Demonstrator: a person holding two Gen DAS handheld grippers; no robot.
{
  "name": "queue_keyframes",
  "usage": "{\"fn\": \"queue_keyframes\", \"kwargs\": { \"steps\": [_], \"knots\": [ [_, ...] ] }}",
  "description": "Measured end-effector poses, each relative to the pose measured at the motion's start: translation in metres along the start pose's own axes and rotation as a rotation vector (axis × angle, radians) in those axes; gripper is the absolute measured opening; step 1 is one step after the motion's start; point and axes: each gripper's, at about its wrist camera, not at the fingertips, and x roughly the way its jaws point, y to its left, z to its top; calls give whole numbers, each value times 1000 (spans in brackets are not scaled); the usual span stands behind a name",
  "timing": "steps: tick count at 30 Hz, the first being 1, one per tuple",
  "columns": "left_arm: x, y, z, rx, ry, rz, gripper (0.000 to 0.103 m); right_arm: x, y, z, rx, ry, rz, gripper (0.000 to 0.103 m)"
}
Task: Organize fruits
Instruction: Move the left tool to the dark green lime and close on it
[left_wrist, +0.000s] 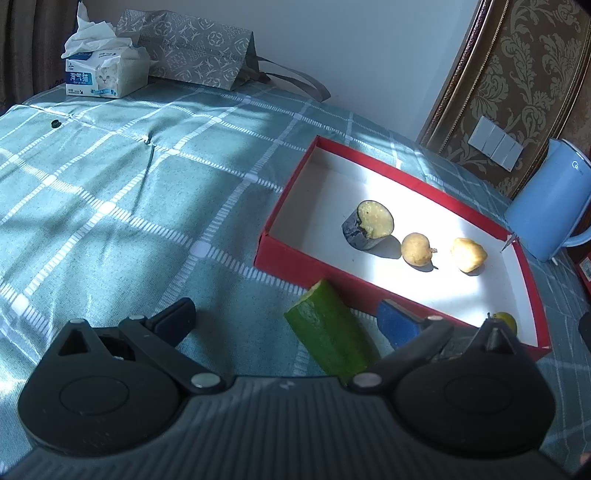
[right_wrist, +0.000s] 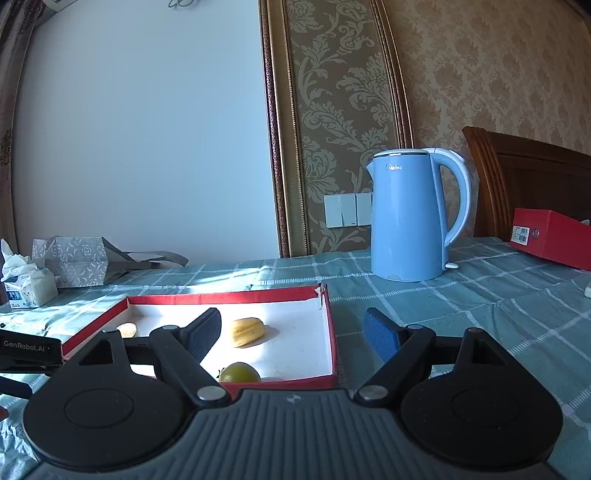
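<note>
Four pieces already lie in the red box (left_wrist: 291, 192), so the cucumber piece (left_wrist: 328, 332) outside its near wall looks next; the left gripper (left_wrist: 284, 317) brackets it, fingers apart, perhaps not touching. Right gripper (right_wrist: 291, 332) hovers, fingers spread, empty.

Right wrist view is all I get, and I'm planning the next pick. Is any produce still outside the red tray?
Observer: Yes, a cut cucumber piece lies on the tablecloth just outside the red tray, between the open fingers of the left gripper.
Operator: What's in the tray that I can't see?
Observer: A cut eggplant chunk, beside a small potato.
Operator: Anything lying loose on the cloth to my far left?
Observer: A small dark object, too small to identify.
</note>
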Motion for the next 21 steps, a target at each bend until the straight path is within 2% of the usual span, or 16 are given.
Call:
{"fn": "queue_keyframes", "kwargs": {
  "steps": [9, 14, 17, 20, 21],
  "knots": [
    [4, -13, -6, 28, -17, 88, 103, -2, 2, 0, -10, -11, 5, 84],
    [4, -21, -10, 57, -31, 138, 98, -2, 3, 1, -8, -11, 2, 84],
    [2, -25, -12, 73, -38, 125, 87, -2, 2, 1, -6, -13, 3, 85],
    [0, -32, -14, 102, -43, 92, 67, -2, 3, 1, -8, -13, -1, 85],
    [-1, -33, -14, 107, -43, 75, 56, -2, 3, 1, -7, -13, -1, 85]
  ]
}}
